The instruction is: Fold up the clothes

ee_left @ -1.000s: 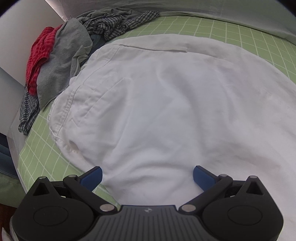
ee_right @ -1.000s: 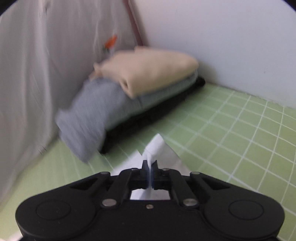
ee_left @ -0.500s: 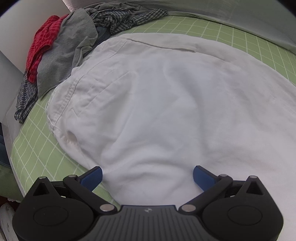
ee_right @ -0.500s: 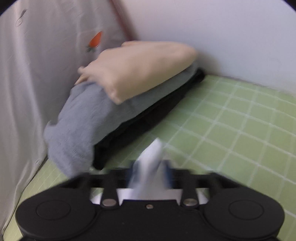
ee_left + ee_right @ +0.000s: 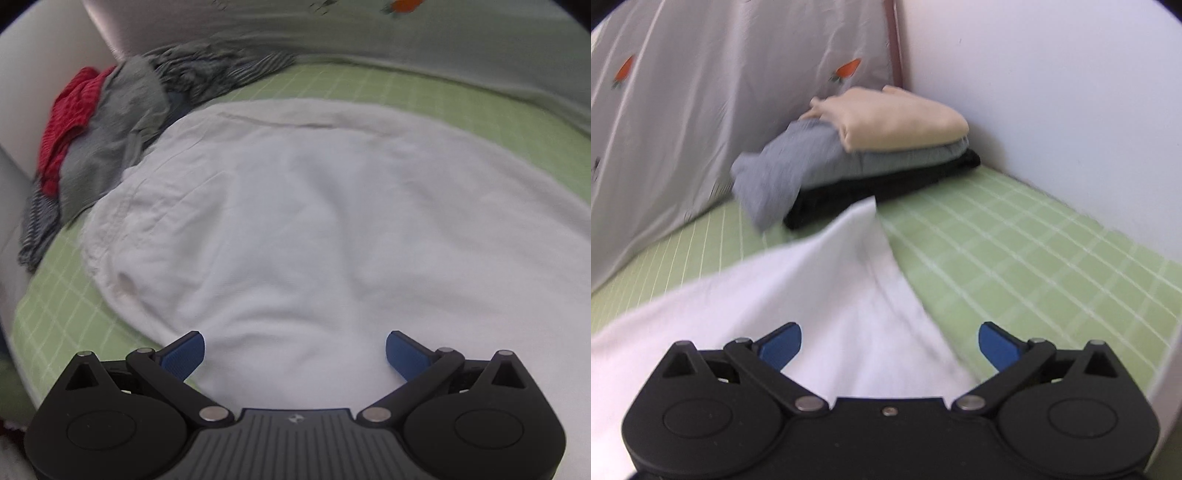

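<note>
— What did we see from the left hand-held gripper (image 5: 294,349)?

— Its blue pads stood wide apart over the white garment (image 5: 332,229), with nothing pinched between them. The garment lay spread across the green checked sheet (image 5: 55,325), covering most of it. Beyond its far left edge we saw an unfolded heap: a red piece (image 5: 68,122), a grey piece (image 5: 110,147) and a dark checked shirt (image 5: 218,70), bunched together just beside the white cloth.

— And the right hand-held gripper (image 5: 889,341)?

— Its jaws were opening. A corner of the white garment (image 5: 827,295) lay below and between the pads, but we saw no pad pressing on it; the cloth rested loose on the green checked sheet (image 5: 1034,266), its tip pointing toward the far corner.

— What sat in that corner?

— A folded stack: a beige piece (image 5: 897,118) on top, a grey-blue piece (image 5: 798,170) under it with one end drooping off the side, and a black piece (image 5: 886,188) at the bottom. The white tip reached close to the black one; we could not tell whether they touched.

— The surroundings?

— A pale curtain printed with small carrots (image 5: 720,110) on one side, a plain wall (image 5: 1052,92) on the other.
</note>
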